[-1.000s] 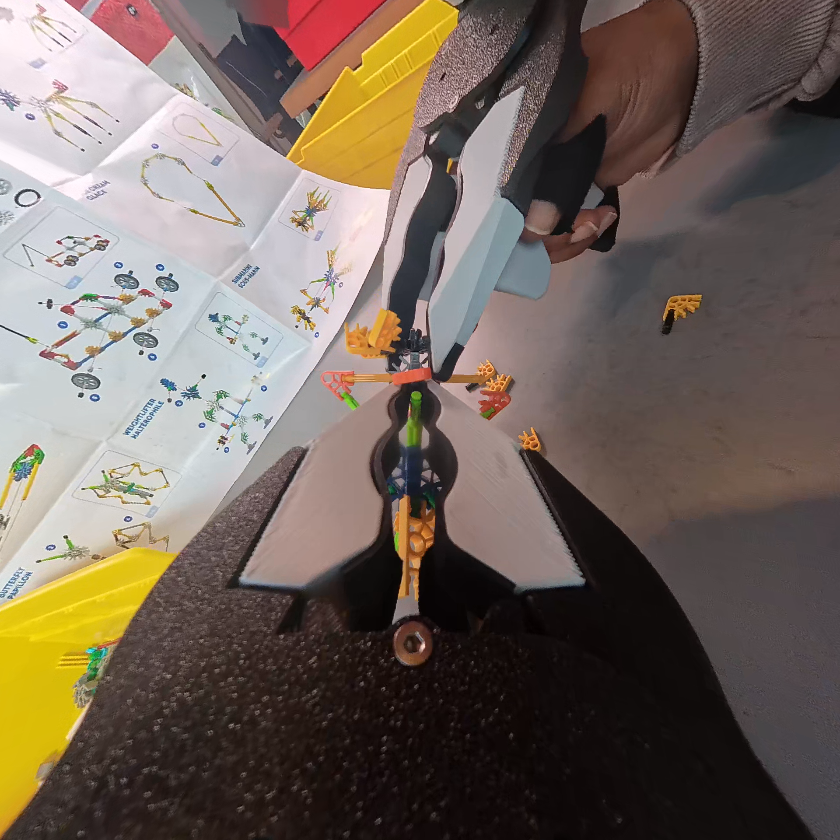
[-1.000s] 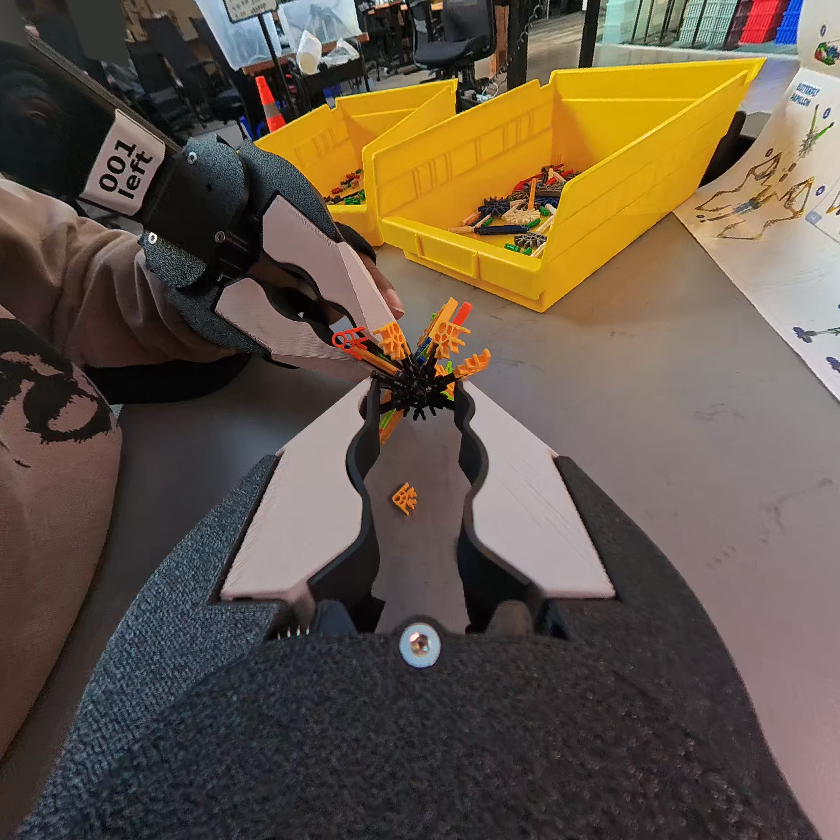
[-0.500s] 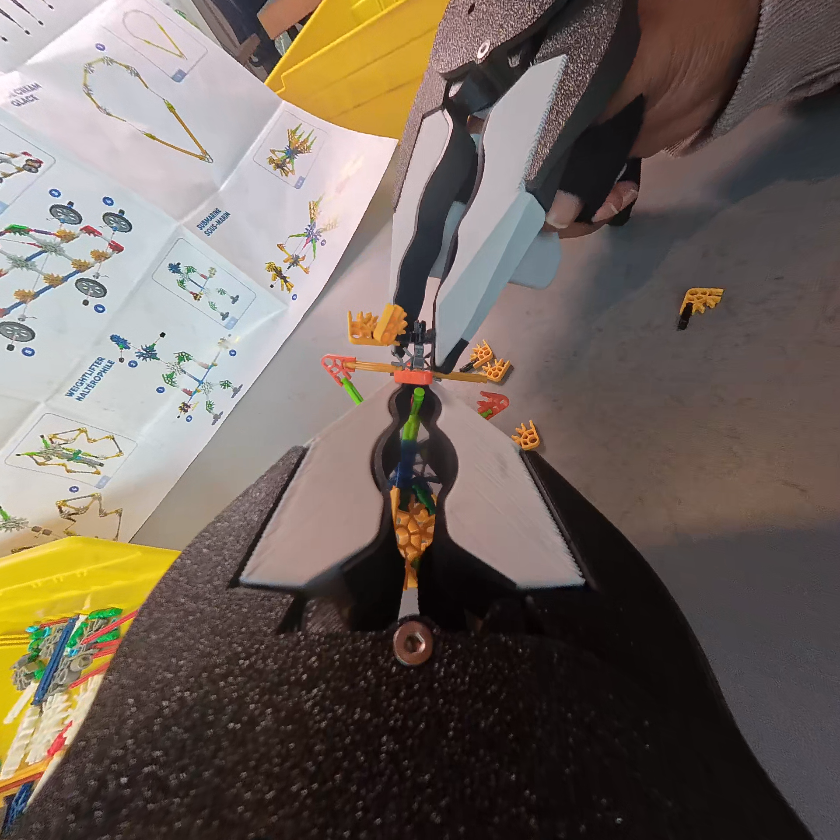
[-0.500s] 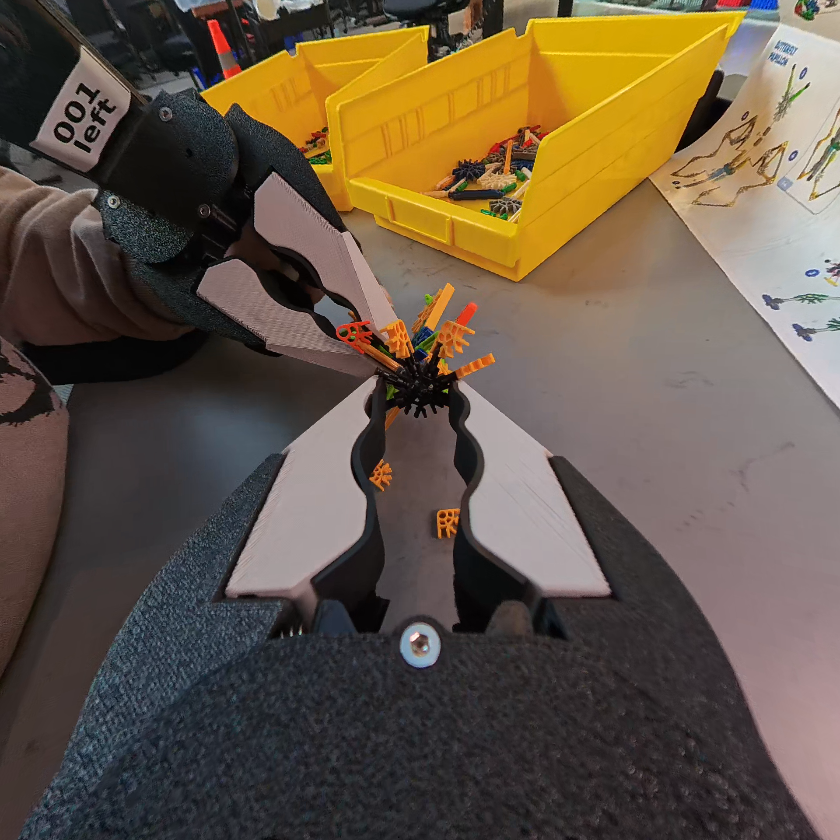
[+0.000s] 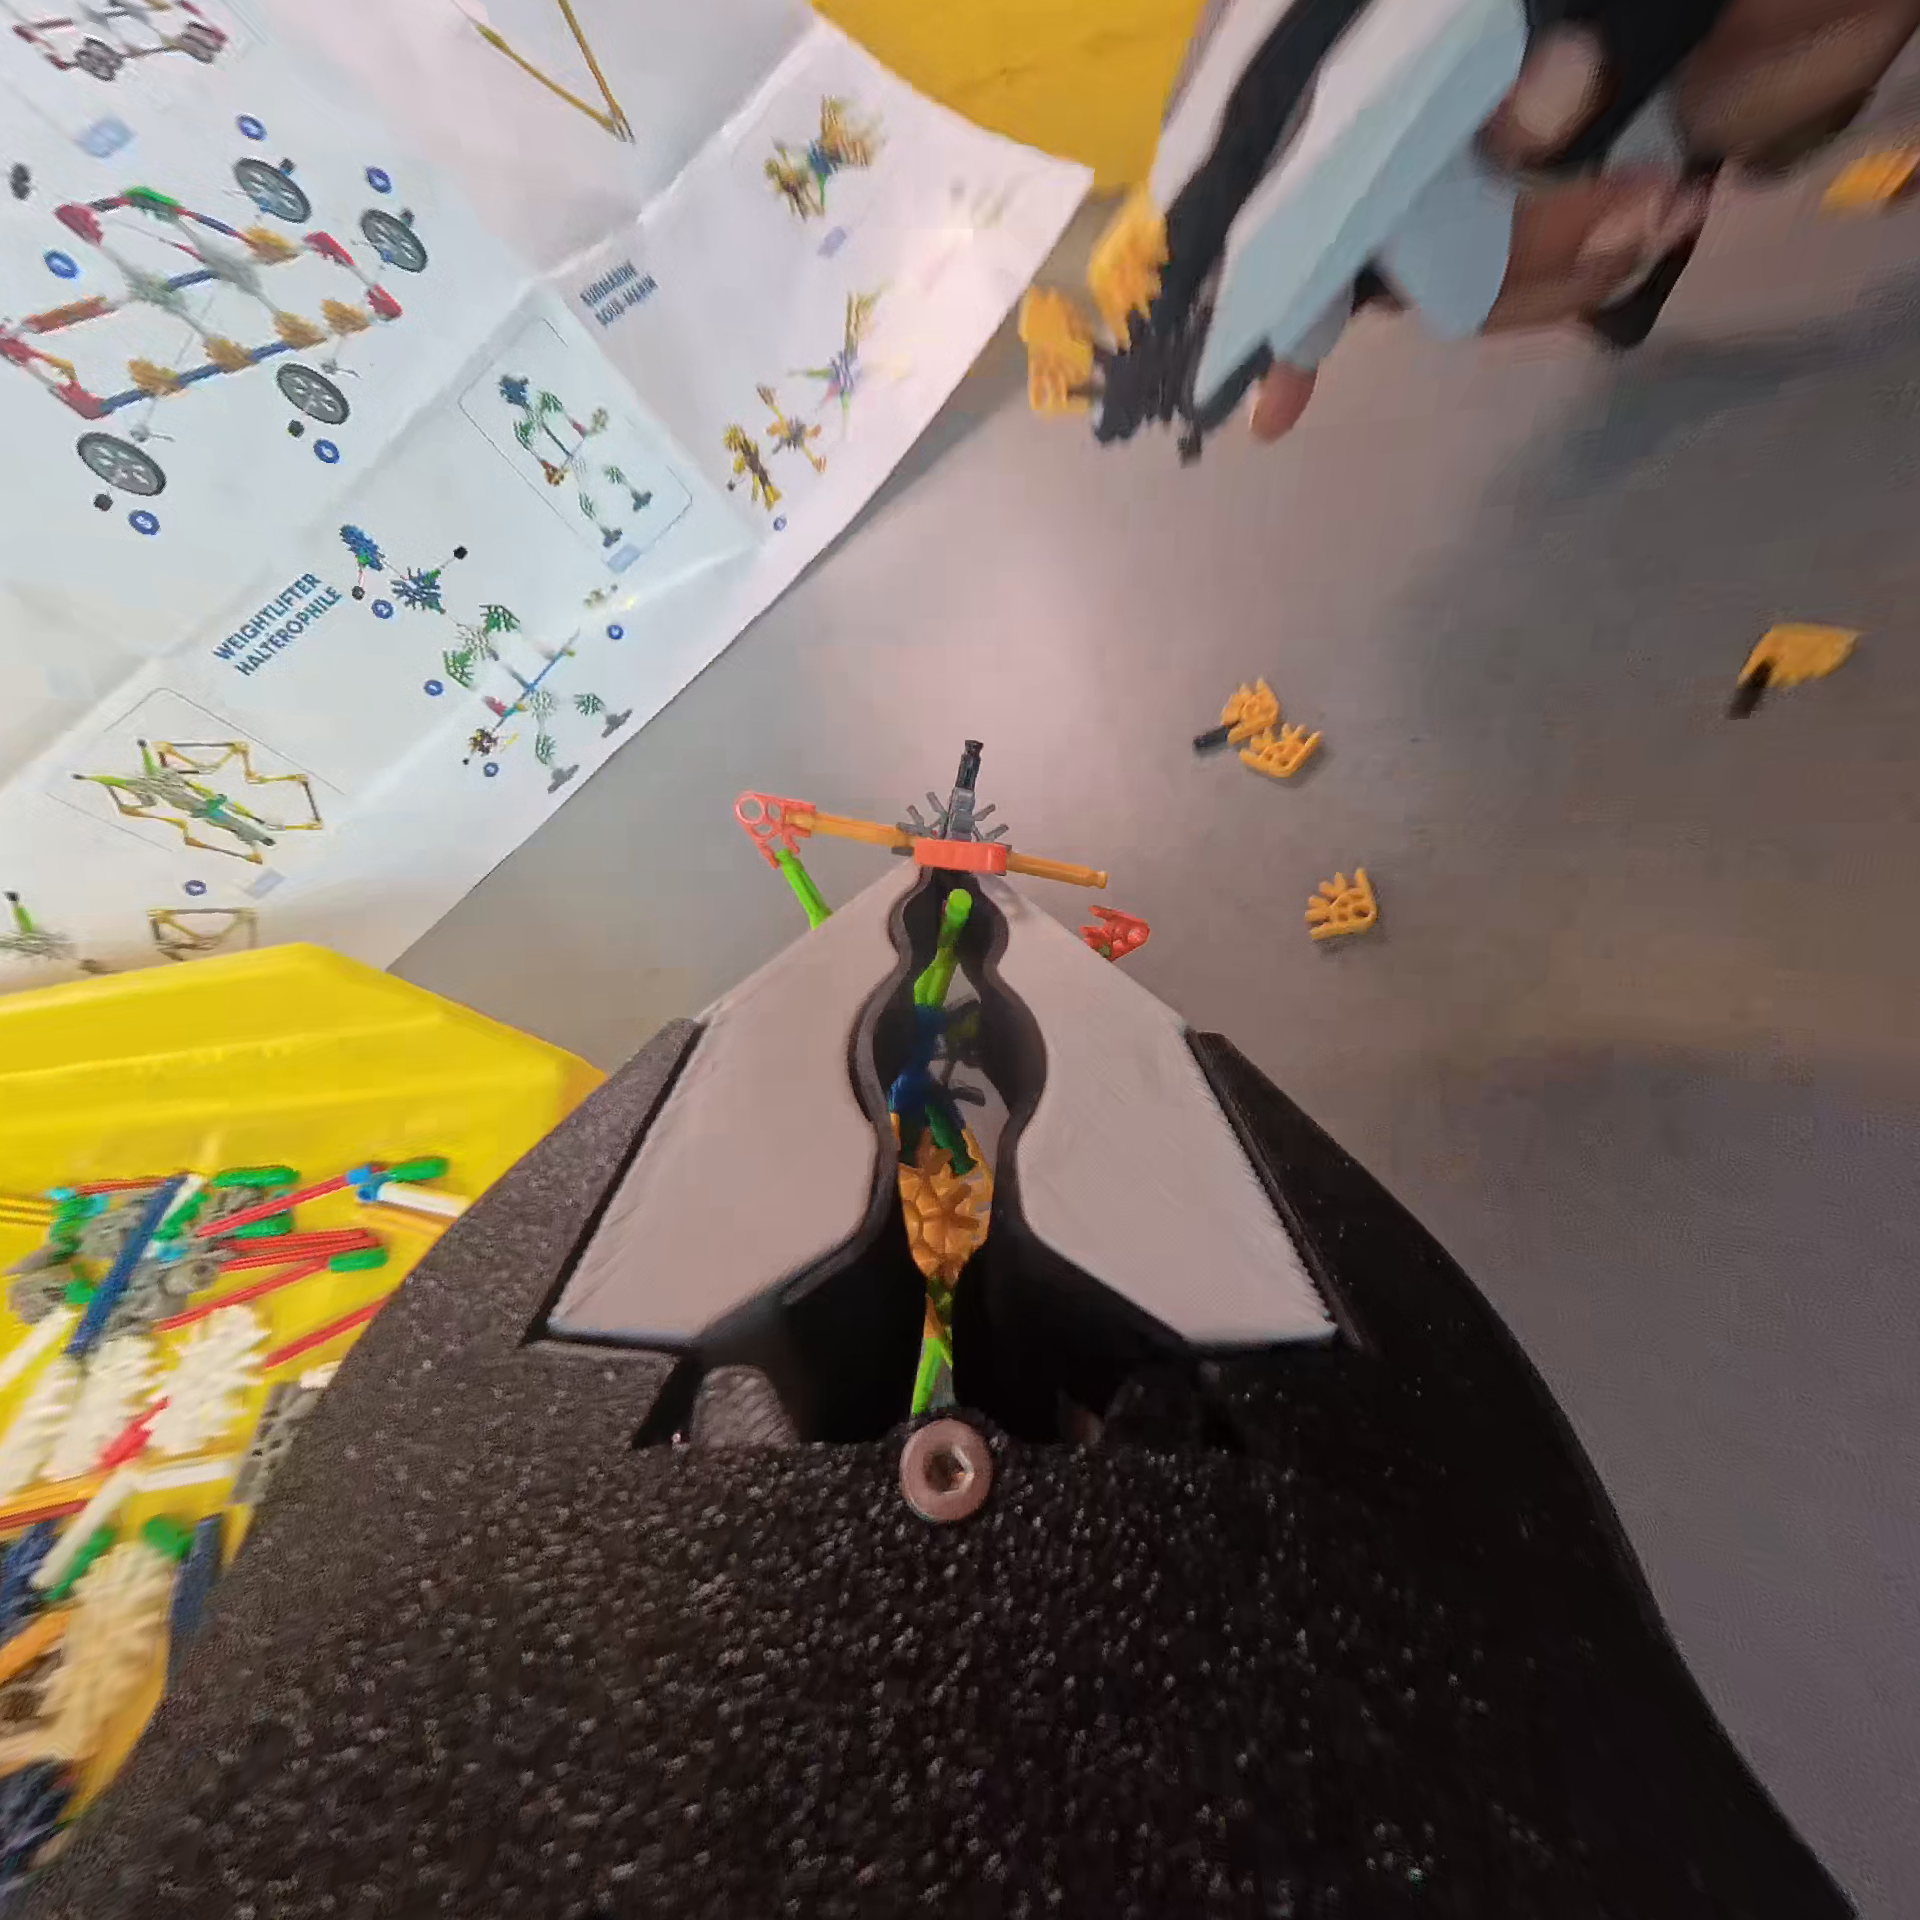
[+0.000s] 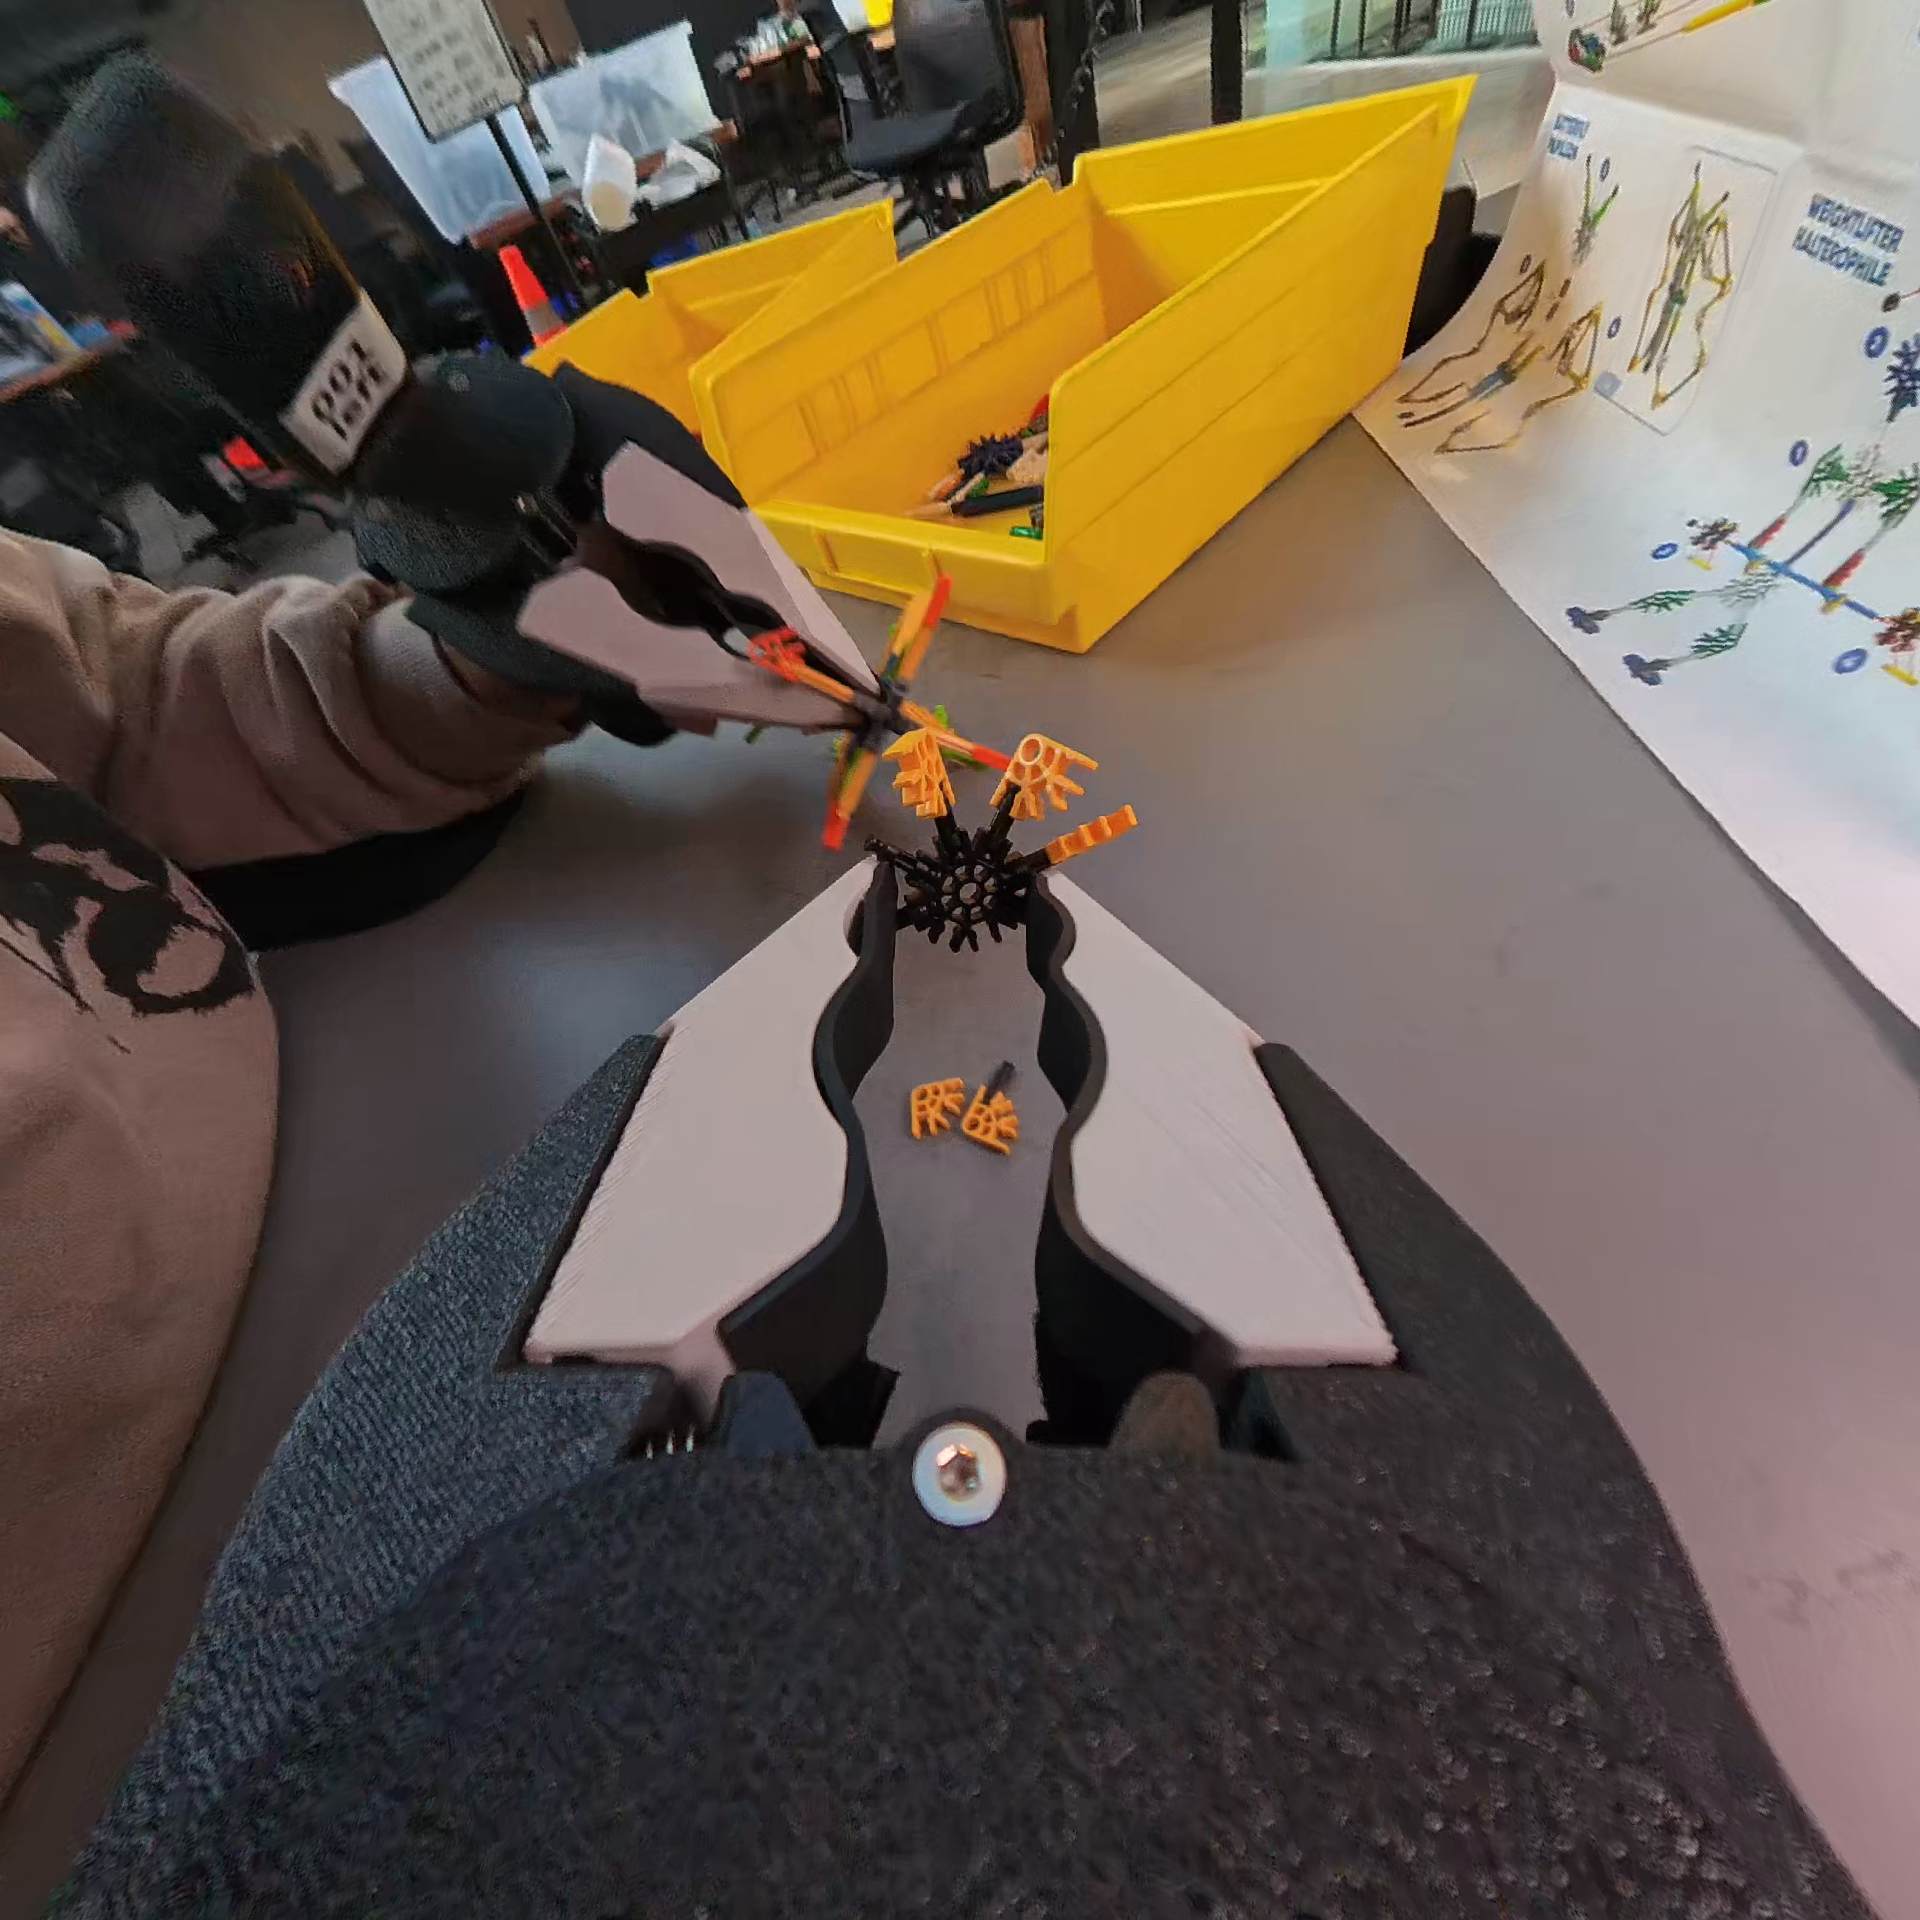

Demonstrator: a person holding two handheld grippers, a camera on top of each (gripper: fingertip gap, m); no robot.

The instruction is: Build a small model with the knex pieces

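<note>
Grey bench [image 6: 1455, 935] fills both views, with office chairs and desks dim behind it. Left tongs [image 5: 951, 883] are closed on a rod model [image 5: 940, 1174] of green, blue and orange pieces that runs back between the fingers; an orange rod [image 5: 862, 828] with a red connector [image 5: 767, 816] crosses just past the tips. Right tongs [image 6: 961, 883] grip a black hub [image 6: 966, 891] at the tips, narrowly parted around it; three short black rods fan up from it, each ending in an orange connector [image 6: 920, 779]. The two assemblies are apart, near each other above the bench. Loose orange connectors [image 6: 961, 1114] lie on the bench under the right tongs. Yellow bins [image 6: 1195, 343] holding mixed pieces stand beyond, and a white instruction sheet [image 5: 416, 416] lies spread beside them.
</note>
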